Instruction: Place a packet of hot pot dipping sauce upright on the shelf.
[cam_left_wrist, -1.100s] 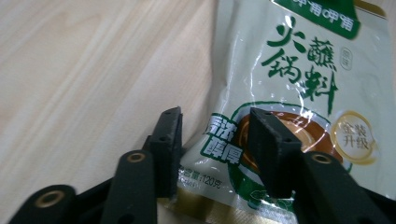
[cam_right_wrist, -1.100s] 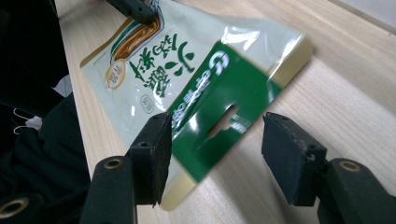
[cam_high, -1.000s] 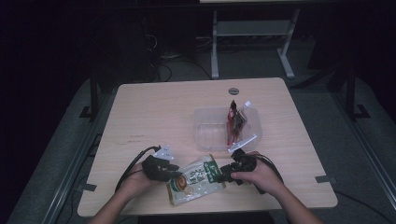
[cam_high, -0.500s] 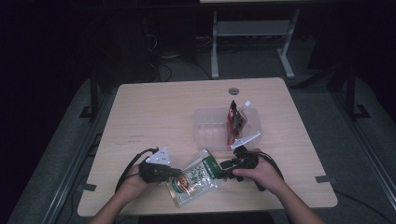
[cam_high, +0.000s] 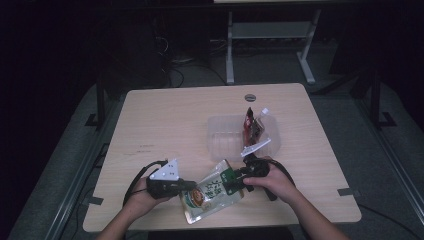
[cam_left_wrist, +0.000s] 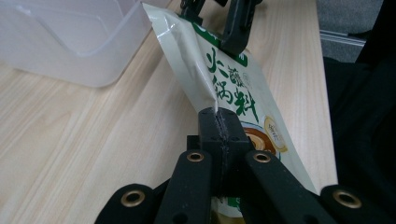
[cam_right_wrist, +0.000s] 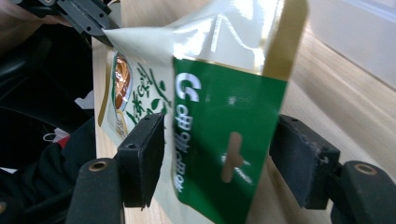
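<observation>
A dim lab or test room is suggested: a plain wooden surface (cam_high: 170, 120) is set on grey carpet (cam_high: 75, 150), cables (cam_high: 175, 65) are trailed across the floor behind it, and a white metal frame (cam_high: 270, 35) is seen beyond.

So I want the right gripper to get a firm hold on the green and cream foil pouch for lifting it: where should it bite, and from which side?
Judging by its pose, bite the flat green top band of the green and cream foil pouch, beside the hang slot. Come from that end, opposite the left gripper already shut on the side seam. The band lies between the right gripper pads, which stand clear of it.
</observation>
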